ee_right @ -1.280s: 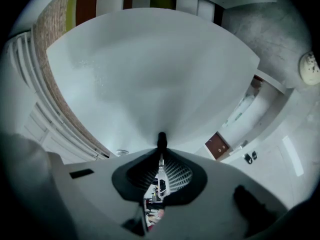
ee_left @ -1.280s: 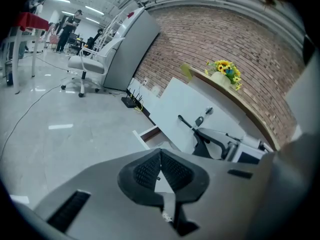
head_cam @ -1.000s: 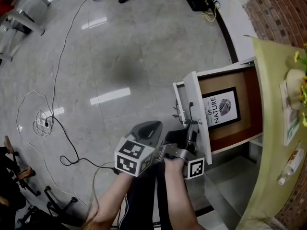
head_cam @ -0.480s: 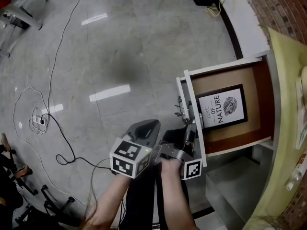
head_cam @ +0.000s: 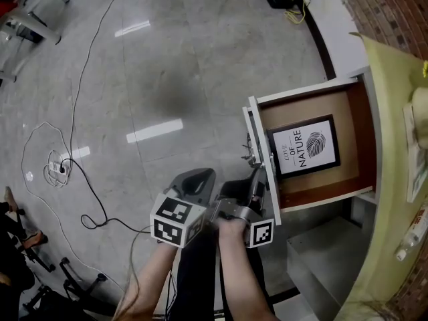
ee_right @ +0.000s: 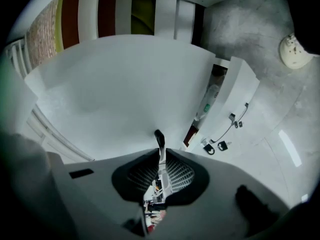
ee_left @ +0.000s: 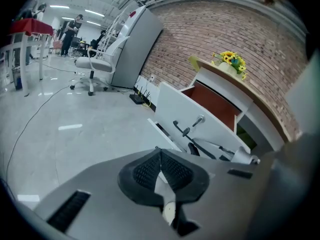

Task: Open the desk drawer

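1. The right gripper point(ee_right: 161, 153) has its ribbed black pads clamped on the slim bar handle point(ee_right: 159, 136) of the drawer point(ee_right: 125, 84), on its flat white front.
2. The left gripper point(ee_left: 160, 152) has its jaws pressed together with nothing between them, just beside that front.
3. The drawer stands out from the desk point(head_cam: 391, 179). A black-framed print point(head_cam: 304, 146) lies on its brown floor.

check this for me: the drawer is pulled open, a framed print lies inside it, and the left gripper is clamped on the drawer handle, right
Not quite: the right gripper is clamped on the drawer handle, as the right gripper view shows. The left gripper is shut on nothing. The drawer is open, with the framed print inside.
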